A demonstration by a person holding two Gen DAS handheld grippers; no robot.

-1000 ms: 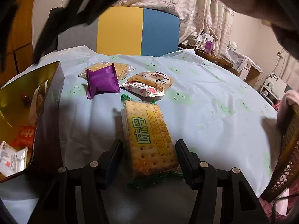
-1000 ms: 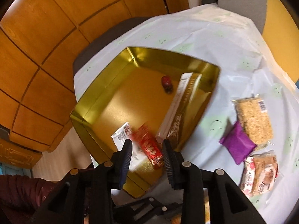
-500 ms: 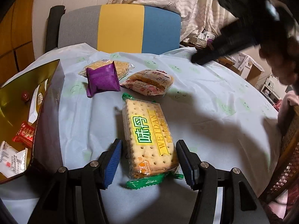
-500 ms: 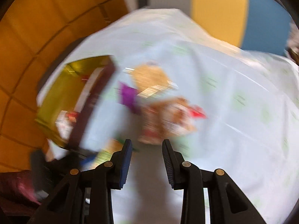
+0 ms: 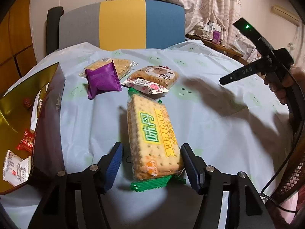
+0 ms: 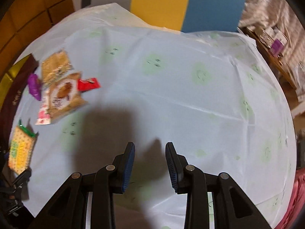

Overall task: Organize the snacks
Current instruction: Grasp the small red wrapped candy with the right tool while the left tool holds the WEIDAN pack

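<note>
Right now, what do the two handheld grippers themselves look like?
Both are matte black plastic. The left gripper and right gripper each have two fingers lined with ribbed blue pads and round silver pivot pins. Seen from the left wrist, the right unit shows a green light, white lettering and a black cable.

Your right gripper (image 6: 150,157) hangs over bare tablecloth (image 6: 171,87), jaws parted, nothing between. Snack packets (image 6: 63,93) clustered at nine o'clock; cracker pack (image 6: 20,152) nearer eight.
</note>
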